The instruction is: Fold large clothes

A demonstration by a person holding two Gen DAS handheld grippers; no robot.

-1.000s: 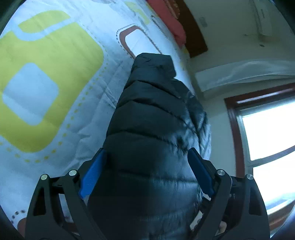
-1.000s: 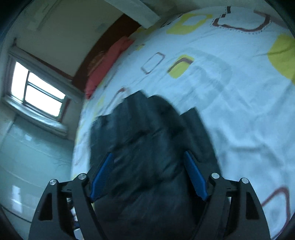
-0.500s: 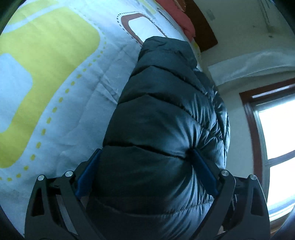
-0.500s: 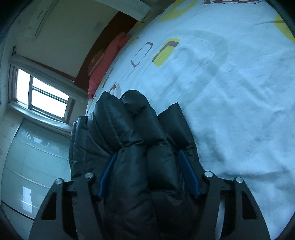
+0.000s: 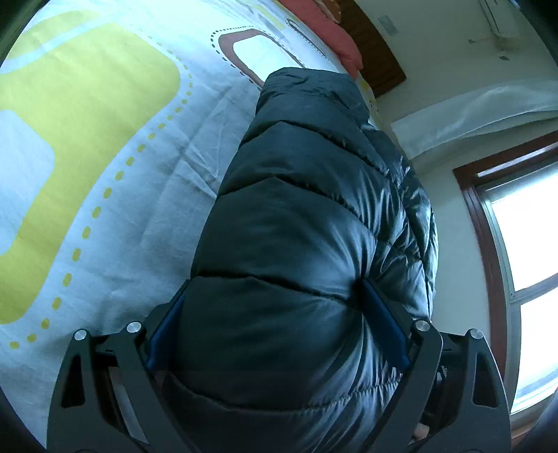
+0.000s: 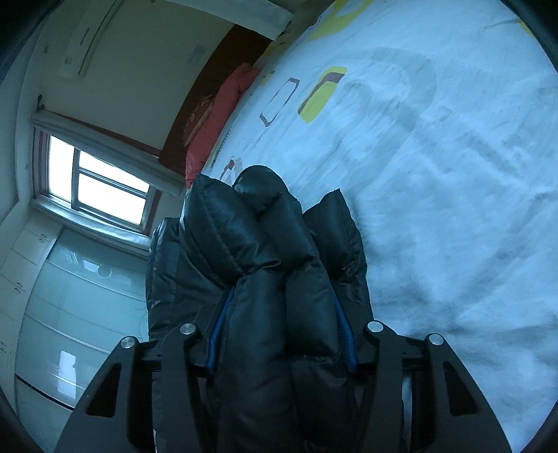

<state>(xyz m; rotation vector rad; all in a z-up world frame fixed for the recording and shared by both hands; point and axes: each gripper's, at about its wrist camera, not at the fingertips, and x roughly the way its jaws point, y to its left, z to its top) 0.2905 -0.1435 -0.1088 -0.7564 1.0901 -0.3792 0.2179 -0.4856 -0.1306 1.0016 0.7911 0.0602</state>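
A black quilted puffer jacket [image 5: 307,223] lies bunched on a white bed sheet [image 5: 115,195] with yellow and brown shapes. My left gripper [image 5: 275,310] has a thick puffy fold of the jacket wedged between its blue pads [image 5: 382,322], which press into the fabric. In the right wrist view the jacket [image 6: 251,237] is gathered in several folds, and my right gripper [image 6: 279,331] is shut on a bundle of it, its blue pads [image 6: 343,334] squeezing both sides. The jacket's lower part is hidden under both grippers.
A red pillow [image 5: 324,28] and a dark wooden headboard [image 5: 380,59] are at the far end of the bed. A window [image 6: 97,181] with a wooden frame, white cabinets [image 6: 69,296] and a wall air conditioner [image 6: 90,38] stand beyond the bed's edge.
Both grippers have closed on the jacket, from open around it a second ago. The right gripper's jaws have narrowed further and the jacket has bunched up between them.
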